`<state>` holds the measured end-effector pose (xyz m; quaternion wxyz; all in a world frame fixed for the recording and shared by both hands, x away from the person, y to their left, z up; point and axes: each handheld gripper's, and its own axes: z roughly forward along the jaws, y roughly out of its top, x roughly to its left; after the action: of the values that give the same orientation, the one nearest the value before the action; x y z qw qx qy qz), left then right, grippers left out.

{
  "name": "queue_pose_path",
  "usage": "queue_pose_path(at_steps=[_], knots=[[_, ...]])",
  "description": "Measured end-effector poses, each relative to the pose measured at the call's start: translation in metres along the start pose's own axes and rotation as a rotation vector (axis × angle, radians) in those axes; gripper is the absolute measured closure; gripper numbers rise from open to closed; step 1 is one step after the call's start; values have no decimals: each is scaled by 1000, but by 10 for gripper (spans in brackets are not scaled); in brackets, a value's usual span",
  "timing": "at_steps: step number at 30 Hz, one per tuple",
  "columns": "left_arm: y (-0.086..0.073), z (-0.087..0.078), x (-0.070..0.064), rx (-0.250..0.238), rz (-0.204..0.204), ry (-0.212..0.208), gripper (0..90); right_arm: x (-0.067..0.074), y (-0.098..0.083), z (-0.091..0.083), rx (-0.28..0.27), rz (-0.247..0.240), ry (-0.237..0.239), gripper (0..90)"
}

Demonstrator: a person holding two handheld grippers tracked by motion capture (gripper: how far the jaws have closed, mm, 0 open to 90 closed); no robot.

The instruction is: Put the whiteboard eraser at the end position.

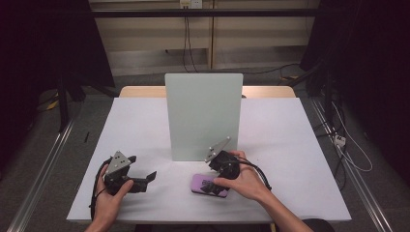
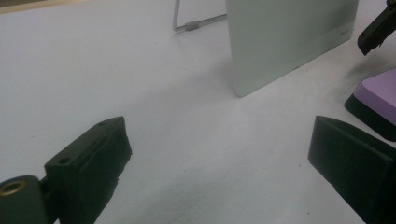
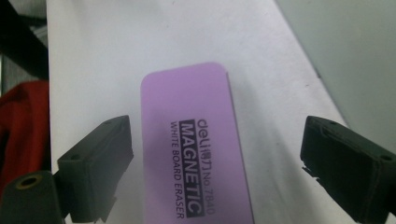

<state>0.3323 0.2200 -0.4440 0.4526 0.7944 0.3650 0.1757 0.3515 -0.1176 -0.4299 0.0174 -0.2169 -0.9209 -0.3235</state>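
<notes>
The purple whiteboard eraser [image 3: 194,149] is lying flat on the white table [image 1: 145,125], low and just right of centre in the high view, right in front of the upright pale whiteboard [image 1: 203,116]. The right gripper [image 3: 215,163] is hanging over it with its jaws standing wide apart on either side, neither pad pressing on it, so the eraser is resting on its own. At the lower left of the high view the left gripper [image 1: 152,175] is sitting on the table, jaws likewise apart and holding nothing. The board is looking clean, with no marks showing; whether the eraser is about to be picked up or is freshly set down, I cannot tell.
</notes>
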Motion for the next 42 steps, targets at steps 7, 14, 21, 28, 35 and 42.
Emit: queue_pose_path(at_steps=[7, 14, 21, 28, 35, 42], knots=[[0, 0, 0, -2, -2, -1, 50, -4, -11, -11, -89, 84, -44, 110], [0, -1, 1, -8, -17, 2, 50, -6, -23, -24, -195, 133, -159, 114], [0, -3, 1, -19, -28, 1, 48, -8, -39, -33, -253, 194, -243, 123], [1, -5, 2, -28, -29, 17, 47, -12, -59, -44, -308, 266, -293, 124], [1, -6, 3, -30, -32, 21, 48, -18, -85, -56, -334, 344, -356, 124], [1, -6, 3, -32, -47, 24, 48, -22, -103, -69, -365, 385, -407, 123]])
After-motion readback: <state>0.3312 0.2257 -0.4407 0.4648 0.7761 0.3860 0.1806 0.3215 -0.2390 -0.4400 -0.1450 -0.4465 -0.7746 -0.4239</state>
